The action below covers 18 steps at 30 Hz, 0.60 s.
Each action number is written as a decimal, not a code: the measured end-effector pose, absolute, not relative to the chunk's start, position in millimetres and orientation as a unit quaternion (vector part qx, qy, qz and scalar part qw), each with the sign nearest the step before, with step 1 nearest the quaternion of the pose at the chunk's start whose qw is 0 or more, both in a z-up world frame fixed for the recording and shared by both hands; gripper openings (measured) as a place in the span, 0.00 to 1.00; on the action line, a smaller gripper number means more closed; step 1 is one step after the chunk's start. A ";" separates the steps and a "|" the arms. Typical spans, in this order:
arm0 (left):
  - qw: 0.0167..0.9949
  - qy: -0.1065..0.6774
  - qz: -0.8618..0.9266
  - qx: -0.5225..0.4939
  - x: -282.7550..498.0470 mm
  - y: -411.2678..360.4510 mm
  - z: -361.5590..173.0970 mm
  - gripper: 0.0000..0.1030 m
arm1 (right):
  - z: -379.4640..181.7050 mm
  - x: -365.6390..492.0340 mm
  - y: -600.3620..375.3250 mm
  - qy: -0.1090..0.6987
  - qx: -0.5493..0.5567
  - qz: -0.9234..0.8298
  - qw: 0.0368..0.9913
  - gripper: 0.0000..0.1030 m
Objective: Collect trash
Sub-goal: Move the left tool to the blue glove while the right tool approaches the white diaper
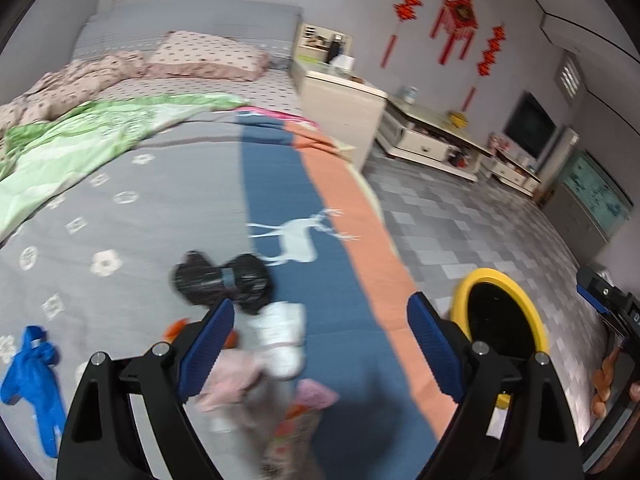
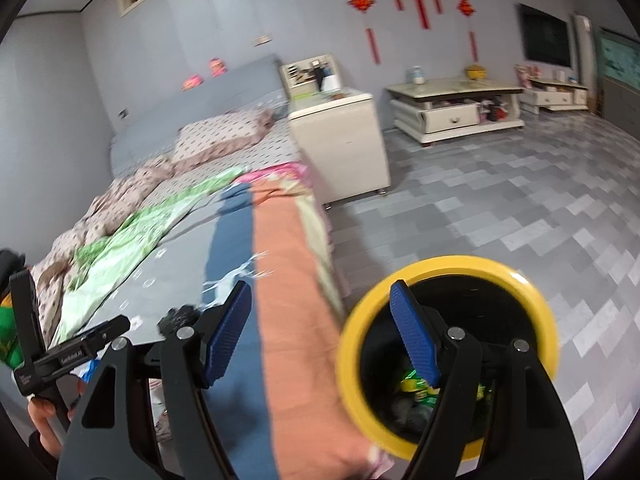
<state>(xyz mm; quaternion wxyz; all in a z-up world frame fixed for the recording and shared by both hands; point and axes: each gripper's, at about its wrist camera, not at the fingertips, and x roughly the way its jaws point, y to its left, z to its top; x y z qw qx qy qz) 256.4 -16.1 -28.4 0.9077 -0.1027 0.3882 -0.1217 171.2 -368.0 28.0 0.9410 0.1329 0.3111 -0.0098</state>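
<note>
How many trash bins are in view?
1: the yellow-rimmed bin stands on the floor beside the bed, below the right gripper. Others may be hidden.

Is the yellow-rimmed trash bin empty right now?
No. The right wrist view looks down into the yellow-rimmed bin, and green and yellow wrappers already lie at its bottom.

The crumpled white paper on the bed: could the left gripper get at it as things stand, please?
Probably yes. The left gripper is open and empty, and the white paper lies uncovered on the bed between its fingers' line, though pink scraps crowd it.
</note>
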 end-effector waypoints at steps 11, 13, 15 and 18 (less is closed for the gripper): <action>0.914 0.393 -0.027 -0.098 233.9 93.8 -40.7 0.83 | 14.5 197.2 -267.6 0.342 0.091 0.062 0.933 0.66; 0.912 0.397 -0.012 -0.102 230.1 111.6 -45.5 0.83 | 9.1 202.5 -256.1 0.350 0.087 0.070 0.930 0.66; 0.909 0.402 0.003 -0.106 226.2 130.4 -51.4 0.83 | 2.2 208.9 -241.8 0.359 0.079 0.078 0.927 0.66; 0.907 0.406 0.019 -0.106 222.0 149.3 -59.0 0.83 | -8.7 216.8 -225.3 0.373 0.078 0.091 0.920 0.66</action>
